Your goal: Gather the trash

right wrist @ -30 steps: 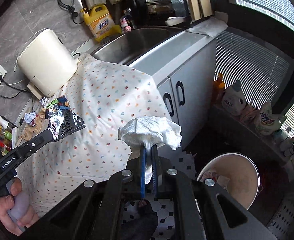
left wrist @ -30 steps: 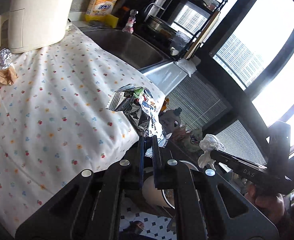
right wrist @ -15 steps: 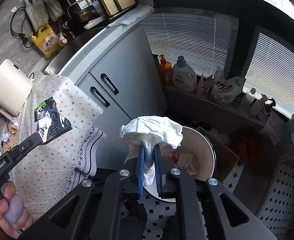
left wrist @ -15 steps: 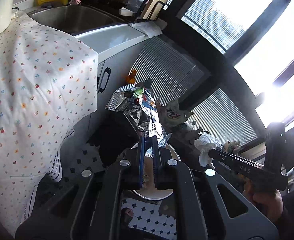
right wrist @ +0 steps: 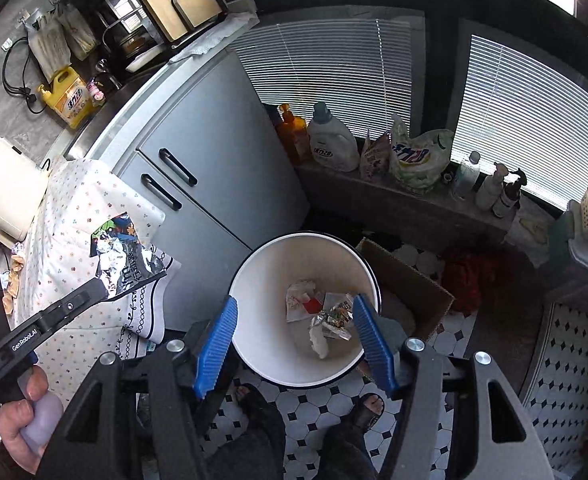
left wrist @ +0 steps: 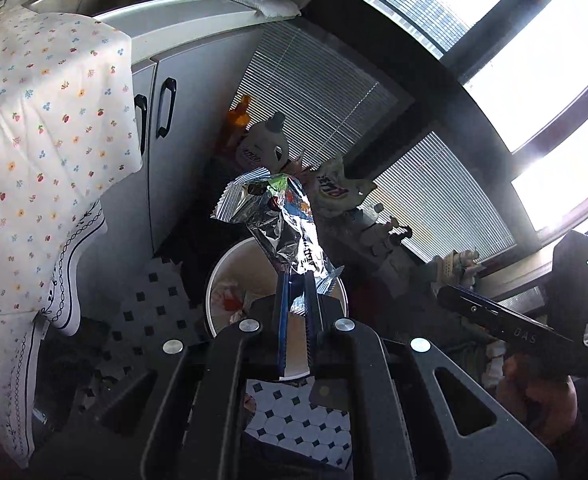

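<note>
The left gripper (left wrist: 295, 292) pinched a foil snack wrapper (left wrist: 282, 220) above the white bin (right wrist: 254, 280), while the right gripper (right wrist: 294, 344), at six o'clock, gaped wide and empty.

Crinkled glossy foil wrapper (left wrist: 282, 220), smooth white bin (right wrist: 254, 280), printed cloth (left wrist: 46, 120)

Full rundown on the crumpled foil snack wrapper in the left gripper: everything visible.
The crumpled foil snack wrapper is a torn-open bag, shiny silver inside, with colourful printing and a dark printed panel outside, and a zigzag-cut edge. The left gripper pinches its lower end between blue ribbed fingers, so it stands up, creased and twisted. It is held in the air above the round white trash bin; nothing else touches it.
</note>
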### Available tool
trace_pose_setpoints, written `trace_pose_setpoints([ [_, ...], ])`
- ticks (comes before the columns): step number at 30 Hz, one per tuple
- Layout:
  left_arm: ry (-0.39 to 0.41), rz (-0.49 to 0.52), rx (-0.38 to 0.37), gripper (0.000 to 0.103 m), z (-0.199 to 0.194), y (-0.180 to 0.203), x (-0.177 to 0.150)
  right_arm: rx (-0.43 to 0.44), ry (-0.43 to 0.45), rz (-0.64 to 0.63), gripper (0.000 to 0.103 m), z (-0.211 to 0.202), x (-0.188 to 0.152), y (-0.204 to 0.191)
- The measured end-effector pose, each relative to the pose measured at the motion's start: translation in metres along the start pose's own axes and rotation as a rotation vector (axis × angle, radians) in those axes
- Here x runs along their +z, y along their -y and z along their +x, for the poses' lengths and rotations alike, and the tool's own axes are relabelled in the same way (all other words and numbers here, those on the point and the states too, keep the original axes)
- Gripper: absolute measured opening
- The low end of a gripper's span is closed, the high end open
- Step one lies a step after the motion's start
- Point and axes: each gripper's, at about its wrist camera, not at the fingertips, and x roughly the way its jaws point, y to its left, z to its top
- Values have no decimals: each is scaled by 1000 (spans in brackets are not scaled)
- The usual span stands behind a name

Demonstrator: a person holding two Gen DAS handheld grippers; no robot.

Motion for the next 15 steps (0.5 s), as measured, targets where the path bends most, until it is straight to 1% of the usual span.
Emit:
trace_pose_setpoints([
  [8, -83, 40, -21, 8, 38, 29, -14, -41, 18, 71, 63, -19, -15, 45],
  [9, -91, 46, -21, 10, 41, 32, -15, -44, 20, 77, 63, -20, -16, 49],
  [11, -110, 55, -17, 23, 46, 35, -15, -50, 22, 89, 64, -22, -18, 53],
  [12, -111, 57, -12, 42, 47, 36, -15, -49, 22, 94, 65, -22, -19, 54],
  [13, -98, 56, -6, 57, 44, 37, -14, -48, 22, 97, 66, -22, -19, 54],
  [15, -67, 56, 1, 65, 35, 33, -11, -45, 23, 98, 68, -21, -19, 53],
])
